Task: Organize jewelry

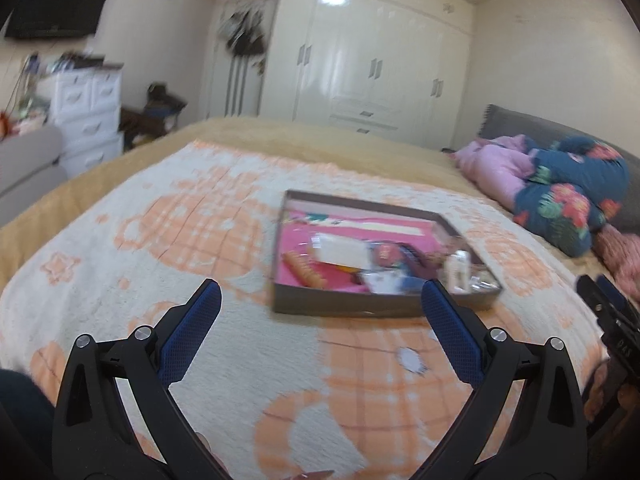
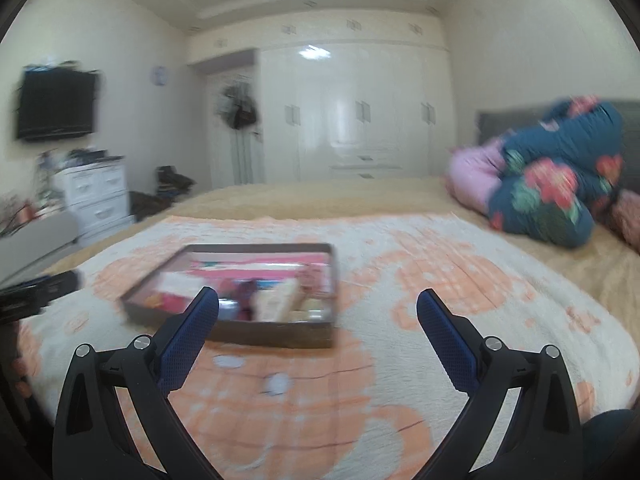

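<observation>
A shallow brown tray (image 1: 340,305) with a pink lining lies on the bed's orange-and-white blanket (image 1: 168,240). It holds small packets, a white card, an orange beaded piece (image 1: 306,270) and a small white bottle (image 1: 459,266). My left gripper (image 1: 320,300) is open and empty, just short of the tray's near edge. My right gripper (image 2: 318,304) is open and empty, near the tray (image 2: 276,336), which sits to its left. Both views are blurred. The right gripper also shows at the left wrist view's right edge (image 1: 612,312).
Folded floral and pink quilts (image 1: 560,192) lie at the head of the bed on the right. White wardrobes (image 1: 372,64) stand behind. A white drawer unit (image 1: 88,112) and a wall TV (image 1: 56,0) are at the left.
</observation>
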Tool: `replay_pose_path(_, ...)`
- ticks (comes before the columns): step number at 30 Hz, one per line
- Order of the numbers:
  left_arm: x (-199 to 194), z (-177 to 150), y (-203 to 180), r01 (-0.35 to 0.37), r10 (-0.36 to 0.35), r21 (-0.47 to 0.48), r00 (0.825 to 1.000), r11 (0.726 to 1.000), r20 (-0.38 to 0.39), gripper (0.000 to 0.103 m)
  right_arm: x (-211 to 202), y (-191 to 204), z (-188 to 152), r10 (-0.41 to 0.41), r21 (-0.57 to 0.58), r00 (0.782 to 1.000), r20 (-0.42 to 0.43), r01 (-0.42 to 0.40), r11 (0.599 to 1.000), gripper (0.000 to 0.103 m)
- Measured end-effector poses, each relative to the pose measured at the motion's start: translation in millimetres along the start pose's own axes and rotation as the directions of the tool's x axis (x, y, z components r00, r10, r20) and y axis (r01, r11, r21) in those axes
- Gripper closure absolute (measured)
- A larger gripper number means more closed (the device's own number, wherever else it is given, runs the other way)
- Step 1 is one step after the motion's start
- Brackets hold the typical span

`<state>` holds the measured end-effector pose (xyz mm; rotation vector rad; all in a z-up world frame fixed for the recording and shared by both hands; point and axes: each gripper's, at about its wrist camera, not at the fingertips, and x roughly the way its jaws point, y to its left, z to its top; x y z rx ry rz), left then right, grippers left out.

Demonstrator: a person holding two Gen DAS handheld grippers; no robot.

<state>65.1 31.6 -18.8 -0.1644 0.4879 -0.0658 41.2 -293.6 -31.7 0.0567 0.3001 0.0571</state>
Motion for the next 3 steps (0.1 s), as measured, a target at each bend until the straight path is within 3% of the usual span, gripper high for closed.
replay_pose_path(2, 20, 12, 20, -0.039, 0.038, -0.032, 0.999, 0.999, -0.037, 0.011, 25, -21, 7, -0.071, 0.028, 0.996, -0.044, 0.072, 0.997, 0.006)
replay_pose_path(3, 34, 20, 33, -0.097, 0.094, -0.052, 0.994, 0.994, -0.061, 0.011, 45, -36, 12, -0.146, 0.028, 0.985, -0.089, 0.149, 0.988, 0.006)
